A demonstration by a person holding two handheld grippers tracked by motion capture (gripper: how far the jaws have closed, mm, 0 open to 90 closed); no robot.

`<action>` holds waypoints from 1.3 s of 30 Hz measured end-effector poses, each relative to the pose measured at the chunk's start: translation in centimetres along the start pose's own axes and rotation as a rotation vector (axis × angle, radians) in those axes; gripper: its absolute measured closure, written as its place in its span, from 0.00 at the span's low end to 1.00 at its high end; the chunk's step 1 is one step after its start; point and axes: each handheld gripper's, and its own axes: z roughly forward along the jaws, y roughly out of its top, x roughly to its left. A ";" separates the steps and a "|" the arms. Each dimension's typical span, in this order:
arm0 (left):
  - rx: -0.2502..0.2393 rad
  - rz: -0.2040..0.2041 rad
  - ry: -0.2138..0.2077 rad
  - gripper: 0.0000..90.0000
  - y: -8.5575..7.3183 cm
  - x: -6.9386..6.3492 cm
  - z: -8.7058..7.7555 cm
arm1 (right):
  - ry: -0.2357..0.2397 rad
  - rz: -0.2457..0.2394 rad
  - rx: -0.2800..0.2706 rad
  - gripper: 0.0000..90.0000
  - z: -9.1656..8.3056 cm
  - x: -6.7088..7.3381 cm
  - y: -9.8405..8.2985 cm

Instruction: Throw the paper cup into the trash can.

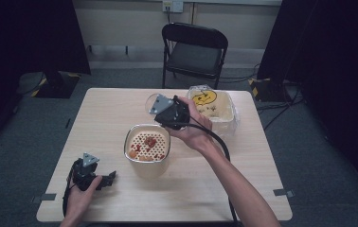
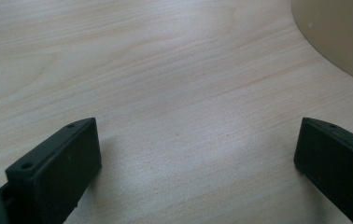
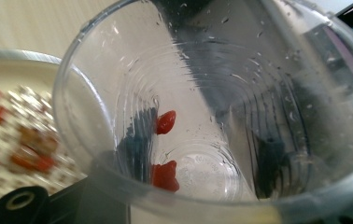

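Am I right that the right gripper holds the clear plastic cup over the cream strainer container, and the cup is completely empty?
Not quite. The right gripper does hold the clear plastic cup by the cream strainer container, but the cup is not empty: the right gripper view shows two small red pieces clinging inside it.

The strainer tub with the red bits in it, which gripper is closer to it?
Right. The right gripper holds a clear cup just above the tub's far rim; the left gripper rests on the table, off to the tub's near left.
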 end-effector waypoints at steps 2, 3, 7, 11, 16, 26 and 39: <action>0.000 0.000 0.001 0.00 0.0 0.0 0.0 | 0.040 0.080 -0.031 0.59 -0.3 -0.8 -0.1; 0.000 0.000 0.001 0.00 0.0 0.0 0.0 | 0.040 0.080 -0.031 0.59 -0.3 -0.8 -0.1; 0.000 0.000 0.000 0.00 0.0 0.0 0.0 | 0.136 0.236 -0.097 0.58 -0.9 -2.3 -0.5; 0.001 0.000 0.002 0.00 0.0 0.0 0.0 | 0.231 0.429 -0.184 0.58 -1.6 -4.4 -1.2; 0.000 0.000 0.001 0.00 0.0 0.0 0.0 | 0.242 0.523 -0.220 0.58 -2.0 -6.4 -2.3; 0.001 0.000 0.000 0.00 0.0 0.0 0.0 | 0.150 0.609 -0.210 0.57 -3.3 -9.6 -5.0; 0.000 0.000 0.001 0.00 0.0 0.0 0.0 | 0.037 0.703 -0.151 0.56 -3.2 -13.2 -8.4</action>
